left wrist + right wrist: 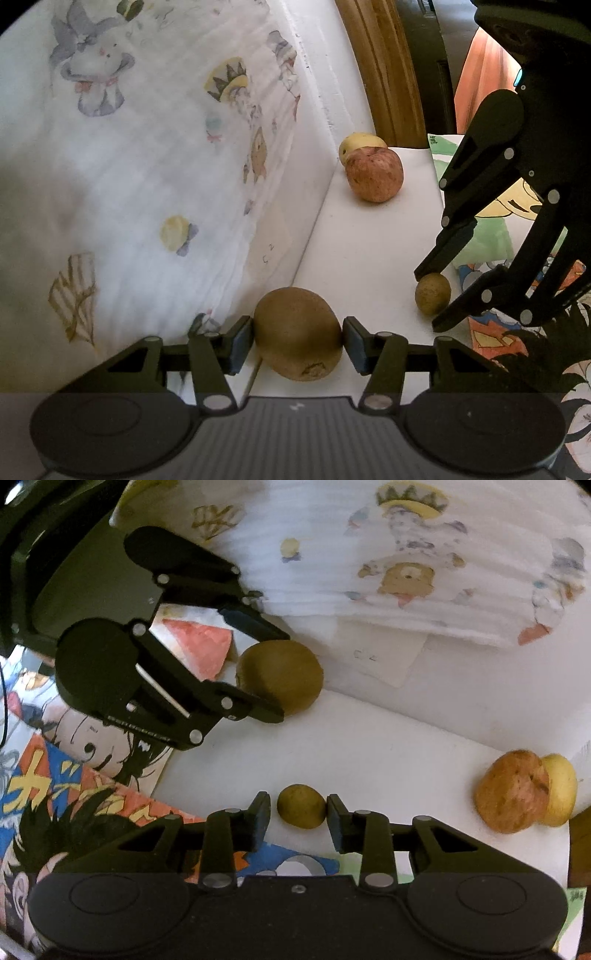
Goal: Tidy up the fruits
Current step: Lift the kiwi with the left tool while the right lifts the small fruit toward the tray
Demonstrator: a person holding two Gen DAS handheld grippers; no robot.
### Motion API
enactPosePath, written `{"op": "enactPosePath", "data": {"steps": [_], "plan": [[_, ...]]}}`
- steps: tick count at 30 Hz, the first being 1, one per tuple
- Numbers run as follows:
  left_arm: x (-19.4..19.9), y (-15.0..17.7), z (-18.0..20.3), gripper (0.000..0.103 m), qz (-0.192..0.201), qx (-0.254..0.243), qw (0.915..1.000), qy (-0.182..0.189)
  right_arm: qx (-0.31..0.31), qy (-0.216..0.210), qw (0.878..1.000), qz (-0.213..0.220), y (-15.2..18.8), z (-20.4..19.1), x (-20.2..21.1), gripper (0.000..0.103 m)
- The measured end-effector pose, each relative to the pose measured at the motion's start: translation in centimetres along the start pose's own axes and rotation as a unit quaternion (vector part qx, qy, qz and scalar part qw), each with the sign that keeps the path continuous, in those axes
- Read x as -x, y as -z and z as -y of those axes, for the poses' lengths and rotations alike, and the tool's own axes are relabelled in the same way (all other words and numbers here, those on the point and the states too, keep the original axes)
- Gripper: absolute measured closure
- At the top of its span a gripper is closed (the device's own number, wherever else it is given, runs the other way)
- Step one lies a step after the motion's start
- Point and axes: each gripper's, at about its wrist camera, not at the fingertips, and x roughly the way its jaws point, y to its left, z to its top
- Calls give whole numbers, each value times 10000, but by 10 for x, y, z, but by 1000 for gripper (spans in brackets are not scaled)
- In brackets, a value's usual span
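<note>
A large brown kiwi (297, 338) rests on a white ledge (362, 240), and my left gripper (298, 343) is shut on it, a pad pressing each side. The right wrist view has the same kiwi (284, 672) between the left gripper's (279, 675) fingers. A small kiwi (301, 806) lies on the ledge between the fingers of my right gripper (297, 816). Its right pad touches the fruit and a gap shows at the left pad, so it is open. Farther along sit a red apple (373, 173) and a yellow fruit (356, 142), touching each other.
A white cloth with cartoon prints (147, 166) rises along the ledge's far side. A comic-print cover (55, 794) borders the near side. A wooden frame (384, 66) stands past the apple. Bare ledge lies between the kiwis and the apple (511, 790).
</note>
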Motion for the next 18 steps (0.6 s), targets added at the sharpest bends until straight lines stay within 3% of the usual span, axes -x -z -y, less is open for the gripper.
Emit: {"op": "enactPosePath", "data": {"steps": [6, 18], "plan": [[-3, -4, 1, 45, -66, -21, 10000, 21, -312, 89, 9994, 78, 2, 0, -2, 71], [-6, -8, -4, 46, -326, 326, 9989, 95, -266, 808, 9964, 26, 3, -30, 0, 72]]}}
